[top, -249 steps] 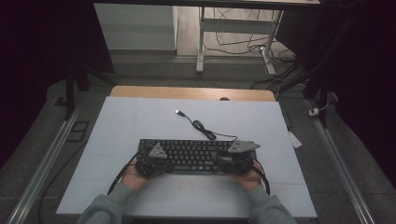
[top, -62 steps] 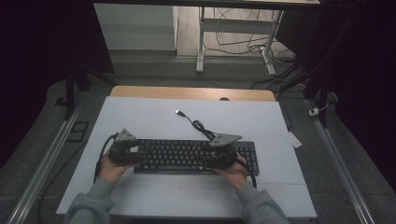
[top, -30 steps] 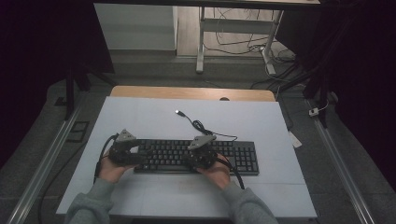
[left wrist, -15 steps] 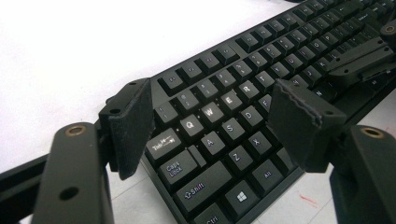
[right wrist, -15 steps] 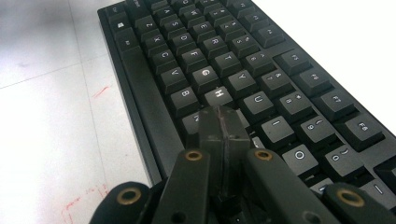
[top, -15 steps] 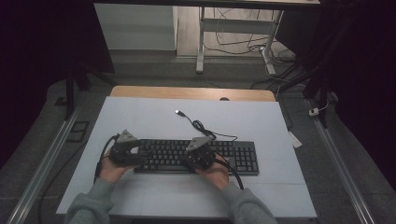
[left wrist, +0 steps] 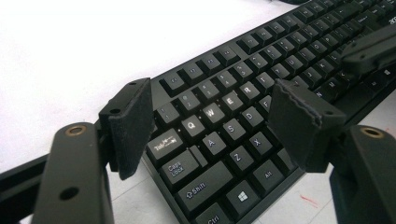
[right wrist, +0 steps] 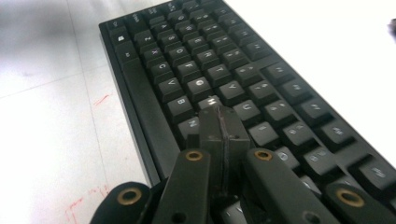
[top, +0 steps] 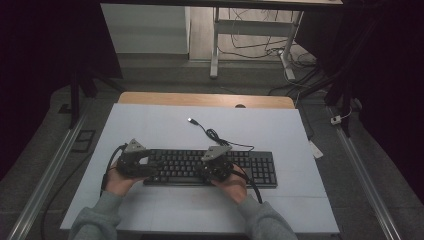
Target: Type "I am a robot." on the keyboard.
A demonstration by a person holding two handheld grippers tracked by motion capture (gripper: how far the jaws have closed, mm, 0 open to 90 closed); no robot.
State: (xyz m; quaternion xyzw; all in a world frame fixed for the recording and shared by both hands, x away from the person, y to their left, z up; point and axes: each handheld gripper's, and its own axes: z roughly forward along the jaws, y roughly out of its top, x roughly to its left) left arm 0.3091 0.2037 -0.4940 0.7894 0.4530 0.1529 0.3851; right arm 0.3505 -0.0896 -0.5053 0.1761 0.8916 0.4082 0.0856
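A black keyboard (top: 255, 166) lies lengthwise across the white table (top: 165, 125), and its cable (top: 212, 134) runs back to a loose USB plug. My left gripper (top: 146, 165) is at the keyboard's left end. In the left gripper view it (left wrist: 215, 116) stands open, with its pads on either side above the Q, W, A and S keys and nothing between them. My right gripper (top: 204, 171) is over the middle of the keyboard and pointing left. In the right gripper view its jaws (right wrist: 223, 123) are shut together, the tip low over a middle letter key (right wrist: 210, 100). I cannot tell whether the tip touches the key.
A wooden strip (top: 205, 100) runs along the table's far edge. Metal rails (top: 50, 165) flank the table on both sides. A desk frame and loose cables (top: 250, 45) stand on the floor beyond. White table surface stretches behind and in front of the keyboard.
The right gripper has slid left along the keyboard from near its right end to the middle. The left gripper went out to the left end earlier and has since stayed there.
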